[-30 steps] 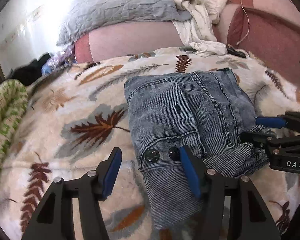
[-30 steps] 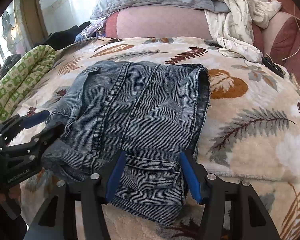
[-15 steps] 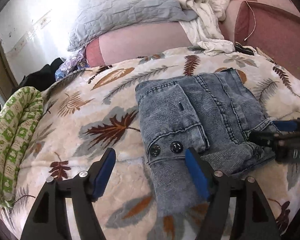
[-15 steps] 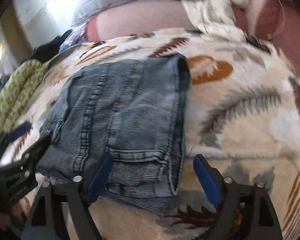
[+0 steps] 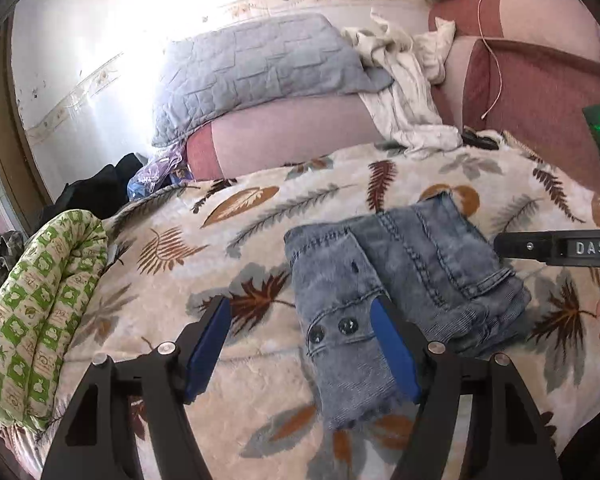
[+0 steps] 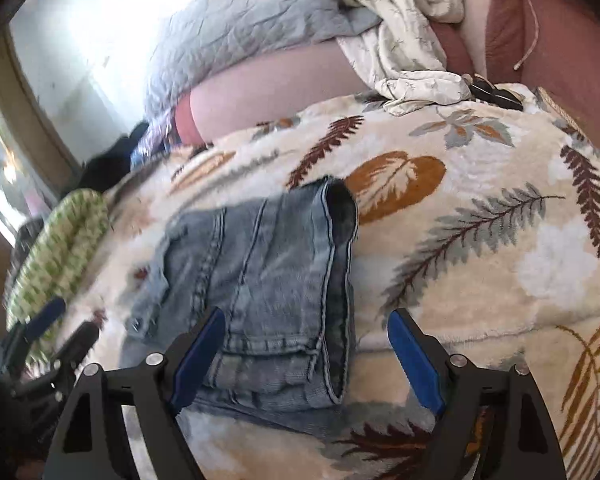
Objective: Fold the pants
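Observation:
The blue denim pants (image 5: 396, 276) lie folded into a compact bundle on the leaf-patterned blanket (image 5: 204, 280); they also show in the right wrist view (image 6: 268, 280). My left gripper (image 5: 300, 344) is open and empty, raised above the near left part of the bundle, where two dark buttons (image 5: 332, 330) show. My right gripper (image 6: 306, 356) is open and empty above the bundle's near end. The right gripper's body (image 5: 560, 248) shows at the right of the left wrist view; the left gripper (image 6: 48, 340) shows blurred at the lower left of the right wrist view.
A rolled green-patterned quilt (image 5: 40, 312) lies at the bed's left edge. A grey quilted pillow (image 5: 256, 76) and crumpled white cloth (image 5: 408, 92) rest on the pink-and-red headboard cushions (image 5: 532, 96). Dark clothes (image 5: 96, 188) lie at the far left.
Both grippers have pulled back and up from the pants. The right gripper's fingers have opened wider. The bundle stays on the blanket.

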Demonstrator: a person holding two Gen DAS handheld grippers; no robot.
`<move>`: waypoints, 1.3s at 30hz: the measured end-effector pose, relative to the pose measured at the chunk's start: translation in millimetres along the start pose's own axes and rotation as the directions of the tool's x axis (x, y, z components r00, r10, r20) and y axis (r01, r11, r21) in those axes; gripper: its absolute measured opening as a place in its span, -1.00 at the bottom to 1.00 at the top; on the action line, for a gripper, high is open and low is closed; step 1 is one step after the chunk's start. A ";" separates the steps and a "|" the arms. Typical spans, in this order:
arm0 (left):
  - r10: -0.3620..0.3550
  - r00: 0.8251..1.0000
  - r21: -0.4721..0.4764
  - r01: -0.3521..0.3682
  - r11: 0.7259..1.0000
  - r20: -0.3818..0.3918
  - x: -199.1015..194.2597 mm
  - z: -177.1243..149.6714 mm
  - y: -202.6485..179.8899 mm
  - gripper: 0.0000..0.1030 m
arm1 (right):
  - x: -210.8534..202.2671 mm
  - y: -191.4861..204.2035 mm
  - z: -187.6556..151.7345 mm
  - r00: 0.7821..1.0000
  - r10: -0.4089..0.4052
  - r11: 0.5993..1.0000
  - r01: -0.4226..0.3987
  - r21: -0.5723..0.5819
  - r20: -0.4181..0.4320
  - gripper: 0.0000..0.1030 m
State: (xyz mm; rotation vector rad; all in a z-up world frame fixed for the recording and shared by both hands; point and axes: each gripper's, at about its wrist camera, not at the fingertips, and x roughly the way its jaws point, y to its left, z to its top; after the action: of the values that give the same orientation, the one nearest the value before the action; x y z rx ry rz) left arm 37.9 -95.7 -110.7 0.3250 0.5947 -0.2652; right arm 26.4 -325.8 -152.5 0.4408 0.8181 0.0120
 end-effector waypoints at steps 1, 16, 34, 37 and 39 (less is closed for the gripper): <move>-0.003 1.000 -0.002 0.003 1.000 0.006 -1.3 2.2 1.4 0.42 | 0.9 -1.5 2.7 1.000 0.005 1.000 -0.005 0.013 -0.002 0.67; -0.101 0.992 -0.101 0.093 0.991 -0.075 19.9 2.9 26.5 0.48 | 18.4 -24.6 14.1 0.999 0.042 0.986 -0.038 0.162 -0.022 0.67; -0.126 0.973 -0.126 0.103 0.987 -0.193 40.3 -40.8 39.1 0.48 | 35.4 36.7 0.4 0.994 0.047 0.989 -0.061 -0.135 -0.102 0.67; -0.101 0.980 -0.097 0.085 0.992 -0.172 36.9 -44.1 34.8 0.48 | 41.9 51.7 -14.3 0.989 -0.005 0.964 -0.034 -0.264 -0.145 0.67; -0.097 0.979 -0.084 0.083 0.993 -0.180 38.9 -45.3 34.4 0.49 | 46.6 56.1 -23.6 0.986 -0.053 0.943 -0.004 -0.334 -0.160 0.67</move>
State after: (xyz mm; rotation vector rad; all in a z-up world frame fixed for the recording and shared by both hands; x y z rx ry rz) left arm 57.7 -53.2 -161.1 0.2509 0.8011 -0.3005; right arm 50.6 -257.6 -177.8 0.1089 0.9665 0.1644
